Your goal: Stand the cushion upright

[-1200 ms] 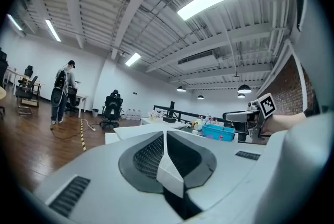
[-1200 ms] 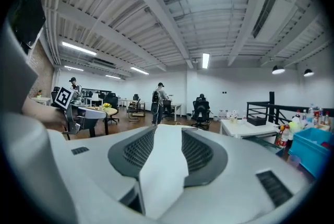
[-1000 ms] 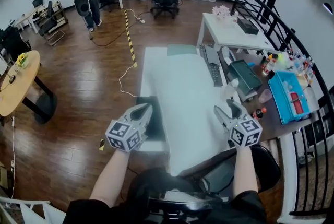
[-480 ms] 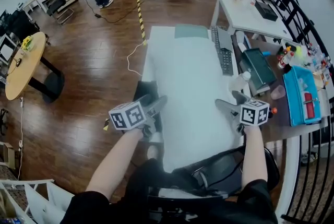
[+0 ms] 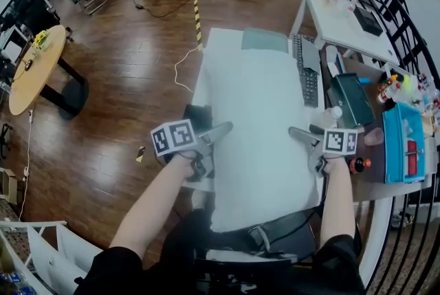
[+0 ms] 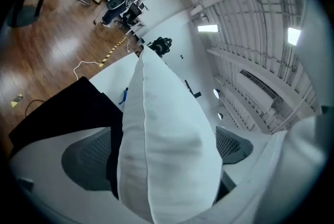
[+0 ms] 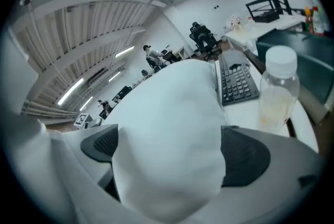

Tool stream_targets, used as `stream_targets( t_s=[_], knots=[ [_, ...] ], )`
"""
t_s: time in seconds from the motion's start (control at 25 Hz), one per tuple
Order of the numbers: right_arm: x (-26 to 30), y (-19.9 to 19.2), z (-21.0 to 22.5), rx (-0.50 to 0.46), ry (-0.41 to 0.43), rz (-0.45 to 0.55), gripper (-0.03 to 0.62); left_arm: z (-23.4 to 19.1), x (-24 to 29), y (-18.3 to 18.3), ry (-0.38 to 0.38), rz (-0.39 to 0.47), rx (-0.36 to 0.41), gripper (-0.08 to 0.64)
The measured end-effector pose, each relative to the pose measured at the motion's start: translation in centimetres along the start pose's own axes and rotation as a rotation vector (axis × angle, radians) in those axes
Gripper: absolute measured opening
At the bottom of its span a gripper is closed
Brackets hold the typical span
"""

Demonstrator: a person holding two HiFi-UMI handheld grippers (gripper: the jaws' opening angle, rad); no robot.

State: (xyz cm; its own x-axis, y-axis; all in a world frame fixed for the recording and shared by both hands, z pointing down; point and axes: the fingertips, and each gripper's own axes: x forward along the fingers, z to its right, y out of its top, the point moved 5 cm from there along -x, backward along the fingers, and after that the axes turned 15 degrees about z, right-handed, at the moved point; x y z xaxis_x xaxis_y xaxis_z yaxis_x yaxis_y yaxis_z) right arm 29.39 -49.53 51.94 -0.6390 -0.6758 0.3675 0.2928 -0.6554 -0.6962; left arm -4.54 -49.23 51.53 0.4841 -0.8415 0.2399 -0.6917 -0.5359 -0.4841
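A large white cushion [image 5: 258, 115] lies flat along the table [image 5: 203, 84], its long side running away from me. My left gripper [image 5: 212, 148] is at the cushion's near left edge and my right gripper [image 5: 306, 149] at its near right edge. Both pairs of jaws have just been opening and now stand wide. In the left gripper view the seamed cushion edge [image 6: 167, 139] sits between the jaws of the left gripper [image 6: 162, 157], with a dark gap beside one pad. In the right gripper view a cushion corner [image 7: 167, 129] fills the space between the jaws of the right gripper [image 7: 167, 157].
Right of the cushion lie a keyboard [image 5: 307, 73], a clear bottle [image 5: 331, 118], a dark green case [image 5: 354, 97] and a blue tray [image 5: 405, 149]. A black item [image 5: 196, 115] lies at the cushion's left edge. A round wooden table [image 5: 34, 70] stands far left, a railing on the right.
Both grippers have sunk and moved forward onto the cushion's near side edges, rolling as they went. Their jaws have spread from nearly shut to wide, with the cushion between them.
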Motion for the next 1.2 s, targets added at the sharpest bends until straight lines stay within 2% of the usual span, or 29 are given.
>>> stream_targets(
  t_s=[0.12,0.2,0.36,0.52,0.8,0.88,0.96,1.04,1.2],
  knots=[
    [1.6,-2.0,0.3,0.196,0.116,-0.008,0.620,-0.9,0.6,-1.0,-0.004,-0.071,-0.009,0.617],
    [2.3,-2.8,0.6,0.235,0.110,-0.028,0.620,-0.8,1.1,-1.8,-0.028,-0.115,-0.016,0.616],
    [4.5,-3.4,-1.2,0.224,0.194,-0.037,0.620,-1.0,2.0,-3.5,-0.050,-0.164,-0.023,0.615],
    [4.9,-3.4,-1.0,0.082,0.065,-0.071,0.618,-2.3,2.4,-4.1,-0.042,-0.152,-0.029,0.615],
    [7.1,-4.3,-0.6,0.060,0.028,-0.099,0.576,-3.4,4.3,-5.2,-0.032,-0.121,-0.029,0.615],
    [6.9,-4.4,-0.9,0.078,0.050,-0.111,0.564,-3.2,4.1,-5.3,-0.068,-0.123,-0.064,0.613],
    [5.8,-4.3,-1.7,0.094,0.098,-0.107,0.521,-1.8,3.4,-5.3,-0.139,-0.120,-0.085,0.565],
    [4.7,-4.0,-3.2,0.081,0.137,-0.079,0.463,-0.1,2.8,-5.1,-0.198,-0.111,-0.065,0.513],
    [3.0,-4.1,-6.3,0.035,0.170,-0.024,0.410,2.0,1.3,-4.6,-0.273,-0.111,-0.001,0.458]
  ],
)
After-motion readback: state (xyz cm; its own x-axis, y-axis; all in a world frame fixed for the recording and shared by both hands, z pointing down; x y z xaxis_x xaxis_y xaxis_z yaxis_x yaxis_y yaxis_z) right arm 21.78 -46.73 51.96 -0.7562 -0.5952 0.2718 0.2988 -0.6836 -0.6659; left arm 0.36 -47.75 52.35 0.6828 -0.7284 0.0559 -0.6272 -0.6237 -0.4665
